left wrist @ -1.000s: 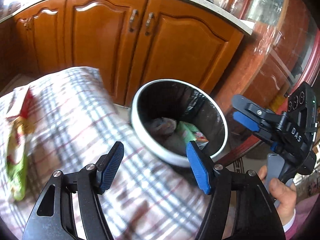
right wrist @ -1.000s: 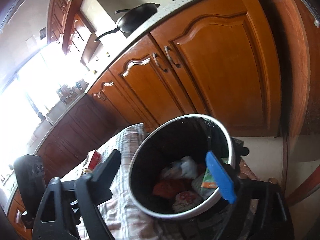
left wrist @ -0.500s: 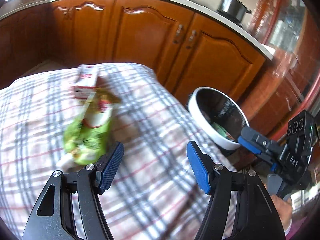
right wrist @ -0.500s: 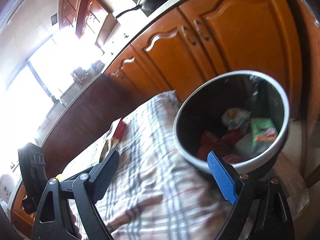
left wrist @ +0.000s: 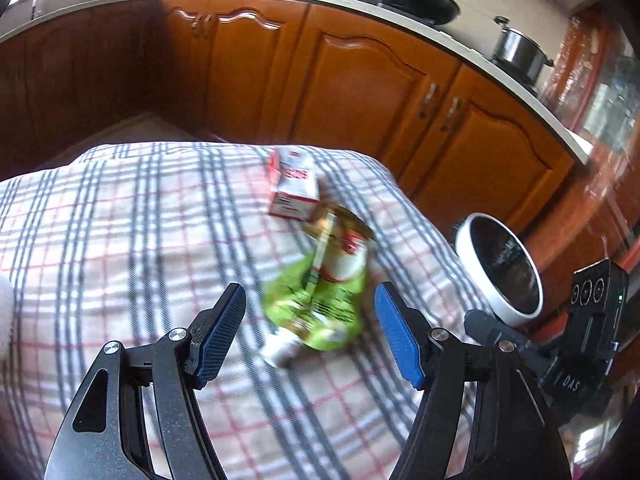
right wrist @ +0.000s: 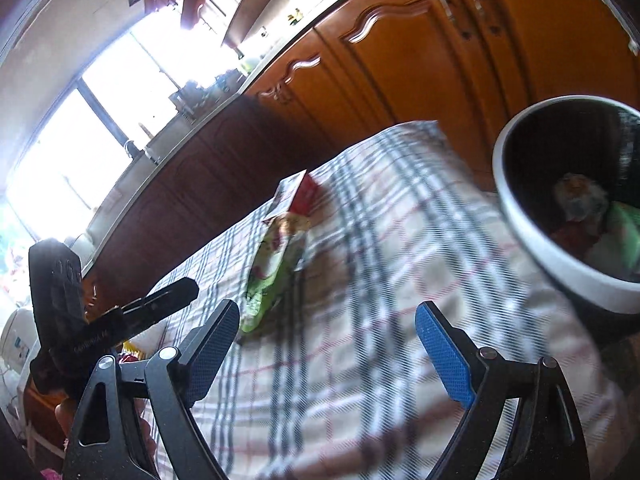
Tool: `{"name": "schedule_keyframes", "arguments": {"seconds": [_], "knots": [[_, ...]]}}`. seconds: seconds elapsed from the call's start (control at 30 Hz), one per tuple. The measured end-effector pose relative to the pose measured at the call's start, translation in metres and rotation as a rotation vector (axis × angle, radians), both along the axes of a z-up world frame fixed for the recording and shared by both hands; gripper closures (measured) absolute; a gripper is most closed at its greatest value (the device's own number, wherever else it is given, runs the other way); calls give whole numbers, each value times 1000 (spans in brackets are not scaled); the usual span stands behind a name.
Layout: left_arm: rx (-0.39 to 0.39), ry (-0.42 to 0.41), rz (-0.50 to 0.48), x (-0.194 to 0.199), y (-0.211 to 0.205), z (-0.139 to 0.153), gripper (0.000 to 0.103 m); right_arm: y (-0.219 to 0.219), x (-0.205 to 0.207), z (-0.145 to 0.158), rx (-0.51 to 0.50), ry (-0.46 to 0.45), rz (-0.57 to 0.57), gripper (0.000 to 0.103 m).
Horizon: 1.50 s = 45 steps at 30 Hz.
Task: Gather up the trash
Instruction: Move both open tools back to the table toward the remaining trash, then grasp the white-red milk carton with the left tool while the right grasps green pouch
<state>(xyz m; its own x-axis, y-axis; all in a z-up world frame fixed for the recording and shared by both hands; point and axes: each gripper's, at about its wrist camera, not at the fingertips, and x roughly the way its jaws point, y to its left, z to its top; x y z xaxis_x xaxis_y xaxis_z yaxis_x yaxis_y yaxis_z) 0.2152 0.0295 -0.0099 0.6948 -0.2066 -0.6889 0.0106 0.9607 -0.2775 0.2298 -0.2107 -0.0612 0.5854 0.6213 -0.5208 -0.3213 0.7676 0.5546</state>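
A green and white snack bag (left wrist: 324,288) lies on the plaid tablecloth (left wrist: 120,240), with a red and white carton (left wrist: 294,186) just beyond it. My left gripper (left wrist: 310,336) is open and empty, its jaws either side of the bag's near end, above it. The white-rimmed trash bin (left wrist: 500,272) stands off the table's right edge. In the right wrist view my right gripper (right wrist: 328,352) is open and empty over the cloth; the bag (right wrist: 276,268) and carton (right wrist: 298,194) lie ahead to the left, the bin (right wrist: 560,208) with trash inside at right.
Wooden kitchen cabinets (left wrist: 360,80) run behind the table under a counter with a wok (left wrist: 416,0) and a steel pot (left wrist: 518,48). The left gripper's body (right wrist: 80,320) shows at the left of the right wrist view. A bright window (right wrist: 100,112) lies beyond.
Both grippers have swung left, away from the bin and over the table. The green bag now sits between the left gripper's open jaws. Nothing was grasped.
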Motion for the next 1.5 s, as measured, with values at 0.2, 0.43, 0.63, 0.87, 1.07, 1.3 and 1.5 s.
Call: {"name": "schedule_keyframes", "arguments": {"seconds": [0.2,0.43,0.63,0.87,1.07,1.3,1.5], "knots": [[27,-6,36,16,20,1,35,34,28,-5,39,49,72,39],[40,2,51,42,25,0,35,70,55,-19,77,120,121,59],[69,2,21,74,7,-5,35,66,52,-19,88,103,131,93],[171,46,5,122,-26,-26,31,15,29,3,100,35,72,98],[231,82,34,150,-37,-43,54,-19,17,18,88,-1,24,99],[181,55,-15,123,-46,-38,57,-43,12,20,99,-13,-33,99],[106,-3,-82,72,-67,-19,57,-61,4,20,94,-22,-67,99]]}}
